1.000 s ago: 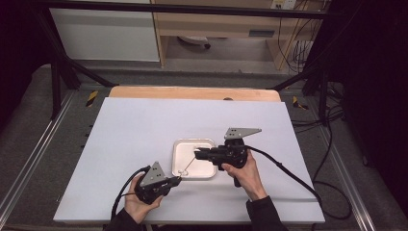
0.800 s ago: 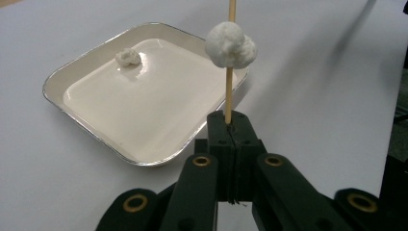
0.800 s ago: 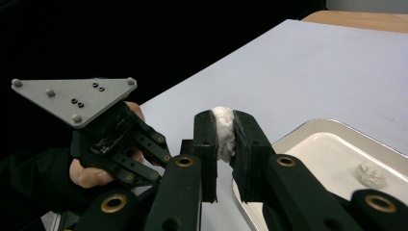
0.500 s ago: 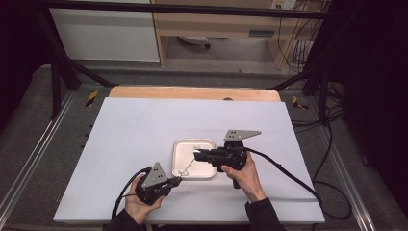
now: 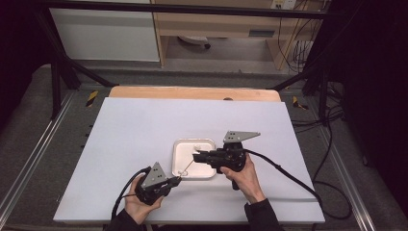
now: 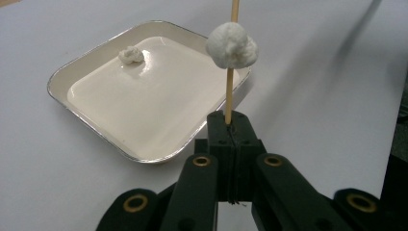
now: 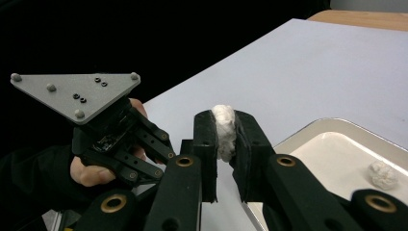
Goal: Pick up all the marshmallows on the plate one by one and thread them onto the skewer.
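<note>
At mid-frame, the right gripper [image 7: 225, 139], clamping a marshmallow [image 7: 224, 129], should push straight along the skewer [image 6: 229, 91] pinched by the left gripper [image 6: 230, 130].

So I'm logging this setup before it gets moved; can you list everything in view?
Tray: one, cream with silver rim, mid-table.
White lumps: three; one in the tray, one on the skewer, one between the right gripper's jaws.
Skewer: one, wooden, clamped upright in the left gripper.
Table: one, white top.
Left gripper: black, shut on the skewer.
Right gripper: black, shut on a lump.
Hands: two, left, right.
</note>
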A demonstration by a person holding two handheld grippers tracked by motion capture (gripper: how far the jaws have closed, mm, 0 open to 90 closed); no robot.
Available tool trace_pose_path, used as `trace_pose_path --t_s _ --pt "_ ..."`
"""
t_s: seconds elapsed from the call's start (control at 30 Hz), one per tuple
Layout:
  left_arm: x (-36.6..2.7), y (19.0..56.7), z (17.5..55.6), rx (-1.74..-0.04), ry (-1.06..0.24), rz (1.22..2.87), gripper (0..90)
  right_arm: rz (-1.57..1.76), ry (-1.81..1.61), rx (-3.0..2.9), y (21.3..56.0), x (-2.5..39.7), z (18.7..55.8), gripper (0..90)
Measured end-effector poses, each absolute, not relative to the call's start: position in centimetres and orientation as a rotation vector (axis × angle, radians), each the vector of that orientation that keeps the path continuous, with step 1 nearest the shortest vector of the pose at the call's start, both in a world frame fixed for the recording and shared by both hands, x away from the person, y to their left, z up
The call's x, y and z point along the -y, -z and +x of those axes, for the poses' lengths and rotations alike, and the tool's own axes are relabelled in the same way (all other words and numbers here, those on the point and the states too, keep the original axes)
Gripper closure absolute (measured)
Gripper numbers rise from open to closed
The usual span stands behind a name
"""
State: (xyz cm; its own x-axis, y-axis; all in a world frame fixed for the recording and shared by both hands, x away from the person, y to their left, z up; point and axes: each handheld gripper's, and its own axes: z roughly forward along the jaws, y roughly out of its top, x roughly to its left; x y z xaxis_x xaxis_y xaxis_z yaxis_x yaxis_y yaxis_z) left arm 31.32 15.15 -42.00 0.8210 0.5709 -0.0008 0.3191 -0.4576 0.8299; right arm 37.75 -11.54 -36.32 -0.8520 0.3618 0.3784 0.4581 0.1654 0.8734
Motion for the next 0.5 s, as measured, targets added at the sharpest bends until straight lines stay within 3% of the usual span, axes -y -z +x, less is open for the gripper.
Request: trace_pose_path --t_s 0.5 --pt "-15.2 41.9 31.29 -0.66 -0.334 2.076 89.1 -0.822 1.801 2.328 36.56 11.49 37.54 81.0"
